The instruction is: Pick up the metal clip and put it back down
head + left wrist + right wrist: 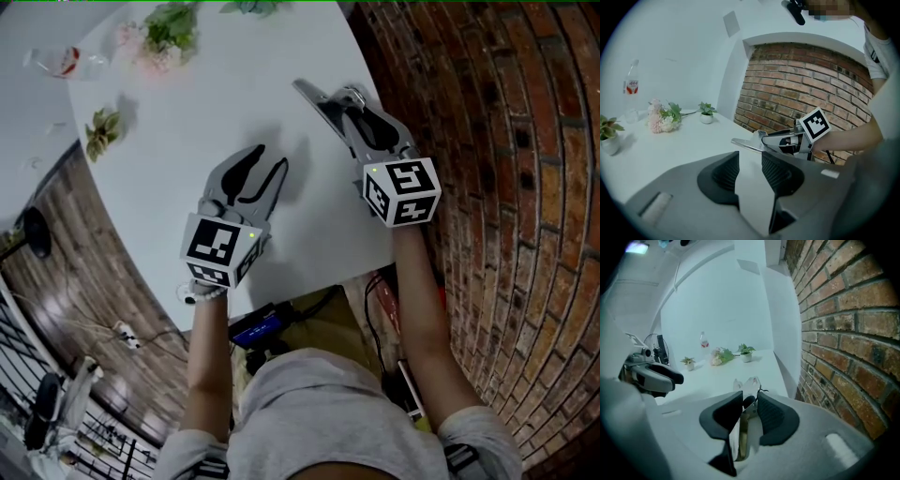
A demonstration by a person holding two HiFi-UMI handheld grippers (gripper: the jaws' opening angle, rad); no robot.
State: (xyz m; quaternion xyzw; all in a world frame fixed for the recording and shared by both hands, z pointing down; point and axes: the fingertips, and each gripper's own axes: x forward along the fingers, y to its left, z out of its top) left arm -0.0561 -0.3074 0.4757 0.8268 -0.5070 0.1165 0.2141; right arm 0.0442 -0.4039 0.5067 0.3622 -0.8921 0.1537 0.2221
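The metal clip point(317, 101) is a silver spring clamp near the right edge of the white table point(216, 103). My right gripper point(354, 111) is shut on its handle end, and the clip's flat jaws stick out past the fingertips to the upper left. In the right gripper view the clip point(749, 389) sits pinched between the two black pads of that gripper point(750, 404). My left gripper point(266, 161) hovers over the table to the left of it, open with only bare tabletop between its fingers point(750, 157). In the left gripper view the clip point(747, 144) shows just beyond those fingers.
A brick wall point(506, 141) runs close along the table's right side. Pink flowers point(164, 37), a small potted plant point(101, 131) and a plastic bottle point(61, 61) sit at the far left of the table. The table's near edge lies just behind both grippers.
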